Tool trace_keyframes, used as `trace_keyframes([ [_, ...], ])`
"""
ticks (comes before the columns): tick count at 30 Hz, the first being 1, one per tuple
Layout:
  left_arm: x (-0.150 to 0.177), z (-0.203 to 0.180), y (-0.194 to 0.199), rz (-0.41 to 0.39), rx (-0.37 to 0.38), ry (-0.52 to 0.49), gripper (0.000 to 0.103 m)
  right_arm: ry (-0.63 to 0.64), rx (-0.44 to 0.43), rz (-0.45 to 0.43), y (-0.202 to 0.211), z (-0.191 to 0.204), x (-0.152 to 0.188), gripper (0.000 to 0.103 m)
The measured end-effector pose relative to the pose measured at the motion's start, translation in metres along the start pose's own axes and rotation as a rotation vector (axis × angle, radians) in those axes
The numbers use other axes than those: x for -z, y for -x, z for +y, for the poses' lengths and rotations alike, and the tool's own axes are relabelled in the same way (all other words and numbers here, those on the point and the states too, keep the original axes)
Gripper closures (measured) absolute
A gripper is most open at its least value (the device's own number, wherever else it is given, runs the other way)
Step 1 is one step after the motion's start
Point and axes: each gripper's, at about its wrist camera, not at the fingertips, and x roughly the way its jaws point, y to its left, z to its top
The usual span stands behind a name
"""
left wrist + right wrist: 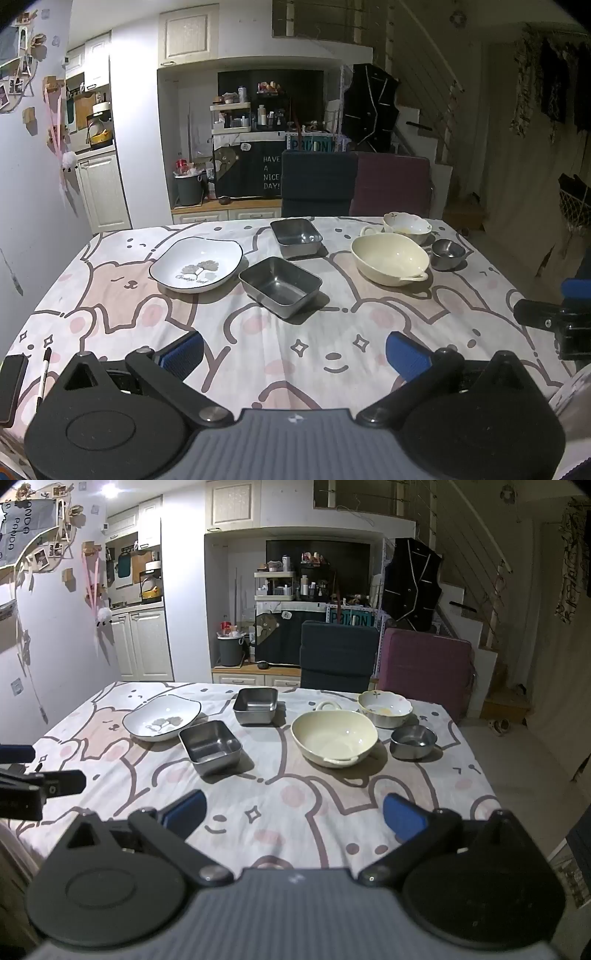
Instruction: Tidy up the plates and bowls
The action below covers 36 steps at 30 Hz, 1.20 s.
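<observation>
On the bear-print tablecloth [295, 339] lie a white plate with a leaf print [195, 268] [160, 718], two square steel trays, one near [280, 286] [210, 746] and one far [297, 236] [255, 704], a cream two-handled bowl [389, 258] [334, 737], a flowered white bowl [406, 226] [384, 708] and a small round steel bowl [447, 253] [413, 741]. My left gripper [294, 356] is open and empty above the table's near edge. My right gripper [293, 814] is open and empty too, to its right. All dishes stand apart from both grippers.
A dark phone [11, 384] and a pen [42, 376] lie at the near left corner. Two chairs, dark blue [338, 653] and purple [428, 664], stand behind the table. The right gripper's side shows in the left view [554, 325].
</observation>
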Motion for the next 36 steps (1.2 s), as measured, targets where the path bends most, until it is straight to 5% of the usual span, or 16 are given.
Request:
trace_keyframes([
  [36, 0.0002, 0.0000, 0.0001, -0.003, -0.002, -0.006, 0.000, 0.003, 0.002, 0.003, 0.0009, 0.0000, 0.0007, 0.000],
])
